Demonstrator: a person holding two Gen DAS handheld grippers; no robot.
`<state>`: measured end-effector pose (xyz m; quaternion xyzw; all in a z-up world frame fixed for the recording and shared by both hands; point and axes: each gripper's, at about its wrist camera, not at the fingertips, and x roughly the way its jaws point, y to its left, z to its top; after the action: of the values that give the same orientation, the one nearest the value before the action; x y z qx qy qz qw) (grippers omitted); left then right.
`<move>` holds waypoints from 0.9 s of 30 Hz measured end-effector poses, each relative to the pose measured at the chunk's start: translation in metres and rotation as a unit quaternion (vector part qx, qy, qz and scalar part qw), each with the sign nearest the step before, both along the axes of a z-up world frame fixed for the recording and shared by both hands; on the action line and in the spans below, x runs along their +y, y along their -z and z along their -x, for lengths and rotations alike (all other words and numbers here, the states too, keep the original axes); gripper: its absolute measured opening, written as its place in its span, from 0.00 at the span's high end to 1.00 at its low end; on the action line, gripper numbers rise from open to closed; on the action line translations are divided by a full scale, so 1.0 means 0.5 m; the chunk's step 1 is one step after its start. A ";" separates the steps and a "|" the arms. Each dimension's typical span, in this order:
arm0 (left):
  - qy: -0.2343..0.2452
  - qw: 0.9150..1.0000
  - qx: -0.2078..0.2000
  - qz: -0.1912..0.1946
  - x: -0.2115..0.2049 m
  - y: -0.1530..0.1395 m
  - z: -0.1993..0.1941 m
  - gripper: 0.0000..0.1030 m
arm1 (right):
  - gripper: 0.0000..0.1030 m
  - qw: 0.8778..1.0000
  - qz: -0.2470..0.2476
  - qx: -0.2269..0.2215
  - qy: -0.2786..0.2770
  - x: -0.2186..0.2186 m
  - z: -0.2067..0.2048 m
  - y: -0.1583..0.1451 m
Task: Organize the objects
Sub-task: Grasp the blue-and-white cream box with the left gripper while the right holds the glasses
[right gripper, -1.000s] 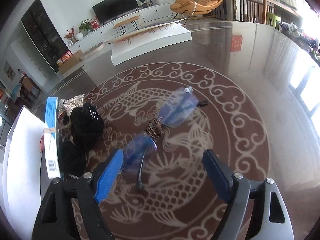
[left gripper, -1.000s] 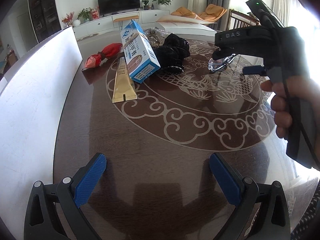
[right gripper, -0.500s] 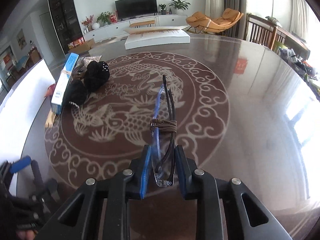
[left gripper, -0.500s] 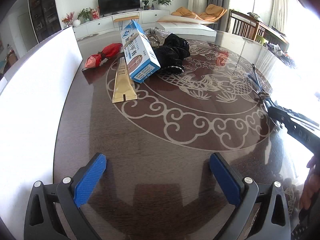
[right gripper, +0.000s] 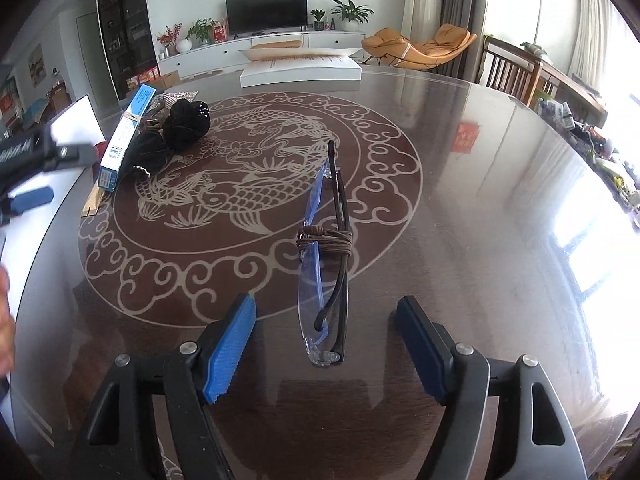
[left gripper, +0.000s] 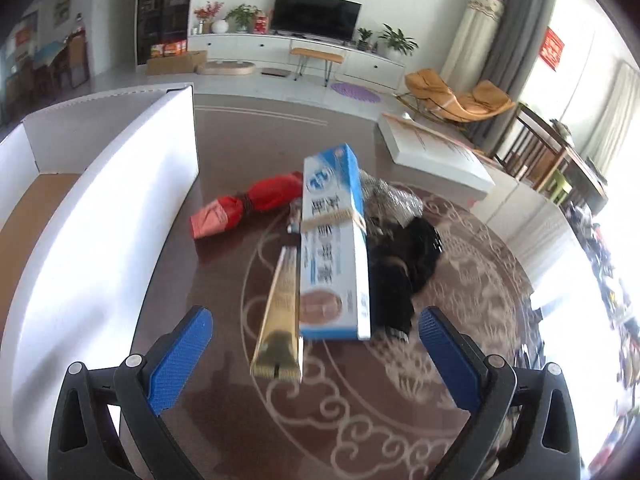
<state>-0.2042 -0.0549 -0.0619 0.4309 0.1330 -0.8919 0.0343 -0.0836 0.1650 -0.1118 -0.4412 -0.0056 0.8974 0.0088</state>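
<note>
Folded glasses (right gripper: 325, 264), light and fragile, lie on the tabletop (right gripper: 480, 184) at 12 o'clock between the just-opened right hand-held gripper (right gripper: 326, 354) pads, untouched. Regrip across the cord-bound middle.

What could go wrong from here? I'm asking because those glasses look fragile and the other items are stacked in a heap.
The folded glasses lie between the right gripper, whose jaws have just opened off them; a careless pull-back could clip the lens or drag them across the glossy table. The left gripper hangs open over the blue box, which leans on the gold tube and black cloth; grabbing one could topple the rest.
</note>
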 end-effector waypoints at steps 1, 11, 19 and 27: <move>-0.006 1.000 -0.007 -0.010 -0.007 0.005 0.035 0.00 | 0.28 1.000 0.001 0.000 0.000 0.000 0.001 0.000; 0.039 0.997 -0.010 0.061 0.044 0.015 0.096 0.57 | 0.28 1.000 0.001 0.000 0.000 0.001 0.001 -0.001; 0.110 0.992 -0.043 0.051 0.120 0.044 -0.167 0.57 | 0.28 1.000 0.002 0.000 0.001 0.001 0.000 -0.001; 0.155 0.977 -0.044 0.143 0.138 0.072 -0.287 0.02 | 0.27 1.000 0.004 0.000 0.000 0.002 0.000 -0.001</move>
<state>-0.0606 0.0140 -0.0977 0.4761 -0.0657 -0.8761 -0.0371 -0.0834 0.1660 -0.1114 -0.4416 -0.0019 0.8972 0.0068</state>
